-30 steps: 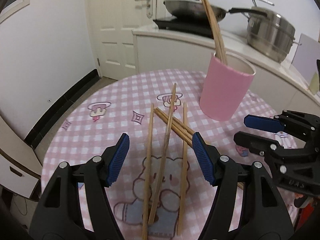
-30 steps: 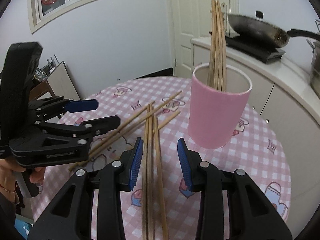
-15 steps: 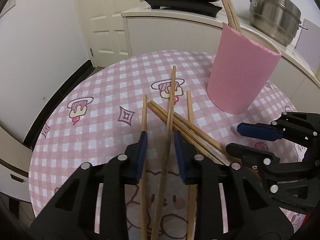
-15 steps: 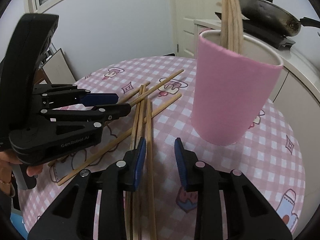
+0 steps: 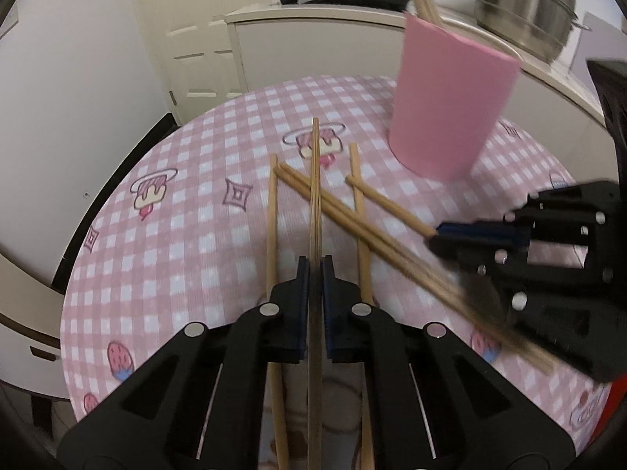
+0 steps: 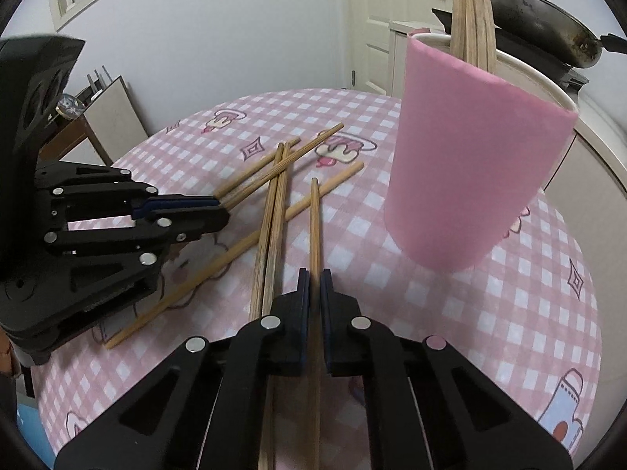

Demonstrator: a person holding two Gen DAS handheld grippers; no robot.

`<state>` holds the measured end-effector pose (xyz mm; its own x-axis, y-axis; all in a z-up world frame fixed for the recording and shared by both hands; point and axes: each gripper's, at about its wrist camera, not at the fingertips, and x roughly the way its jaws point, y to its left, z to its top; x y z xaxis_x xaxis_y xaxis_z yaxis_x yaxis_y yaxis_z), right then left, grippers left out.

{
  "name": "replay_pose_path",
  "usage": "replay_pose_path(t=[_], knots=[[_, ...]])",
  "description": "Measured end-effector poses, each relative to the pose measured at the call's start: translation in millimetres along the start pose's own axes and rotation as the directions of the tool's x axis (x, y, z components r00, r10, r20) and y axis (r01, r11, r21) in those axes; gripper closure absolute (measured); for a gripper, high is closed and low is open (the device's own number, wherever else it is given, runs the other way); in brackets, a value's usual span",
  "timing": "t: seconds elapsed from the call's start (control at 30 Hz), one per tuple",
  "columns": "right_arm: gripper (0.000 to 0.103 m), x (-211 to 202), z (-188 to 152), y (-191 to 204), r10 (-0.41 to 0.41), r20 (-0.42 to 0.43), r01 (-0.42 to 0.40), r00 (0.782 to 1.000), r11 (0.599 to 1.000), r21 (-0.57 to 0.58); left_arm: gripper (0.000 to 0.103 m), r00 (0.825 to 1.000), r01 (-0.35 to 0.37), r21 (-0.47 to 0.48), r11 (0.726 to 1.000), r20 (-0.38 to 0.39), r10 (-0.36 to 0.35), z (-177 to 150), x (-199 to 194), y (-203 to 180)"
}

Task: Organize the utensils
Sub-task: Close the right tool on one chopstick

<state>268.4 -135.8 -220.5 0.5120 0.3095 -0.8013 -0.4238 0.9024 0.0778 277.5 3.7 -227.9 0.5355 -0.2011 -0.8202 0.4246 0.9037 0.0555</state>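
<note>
Several wooden chopsticks lie crossed on the pink checked tablecloth (image 5: 196,235). My left gripper (image 5: 315,270) is shut on one chopstick (image 5: 314,180) that points straight ahead. My right gripper (image 6: 312,278) is shut on another chopstick (image 6: 314,215) near the table. A pair of loose chopsticks (image 6: 274,211) lies just left of it. The pink holder cup (image 6: 470,164) stands to the right with several chopsticks upright in it (image 6: 472,11); it also shows in the left wrist view (image 5: 450,105). The right gripper shows blurred in the left wrist view (image 5: 490,235), and the left gripper shows in the right wrist view (image 6: 176,211).
The round table's edge (image 5: 117,180) drops off at the left. Behind it stands a white counter (image 5: 313,39) with a steel pot (image 5: 525,4) and a frying pan (image 6: 540,19). A white door (image 5: 203,39) is at the back.
Both grippers have closed from open, each onto a chopstick. Both have moved forward and lower toward the table, and the right gripper's chopstick now lies apart from the pair beside it.
</note>
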Motion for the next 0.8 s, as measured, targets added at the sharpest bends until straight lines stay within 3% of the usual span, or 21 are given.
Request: replay_pose_path(t=[0.23,0.8], knots=[[0.099,-6,-5,0,0.01,-0.021,-0.01,1.0,1.0,-0.003,0.096,1.0,-0.013,-0.033,0.999,-0.019,0.013,-2,-3,5],[0.098,14,15,0,0.004,-0.023,-0.004,1.0,1.0,-0.011,0.095,0.998,-0.031,-0.049,0.998,-0.06,0.028,33,29,15]])
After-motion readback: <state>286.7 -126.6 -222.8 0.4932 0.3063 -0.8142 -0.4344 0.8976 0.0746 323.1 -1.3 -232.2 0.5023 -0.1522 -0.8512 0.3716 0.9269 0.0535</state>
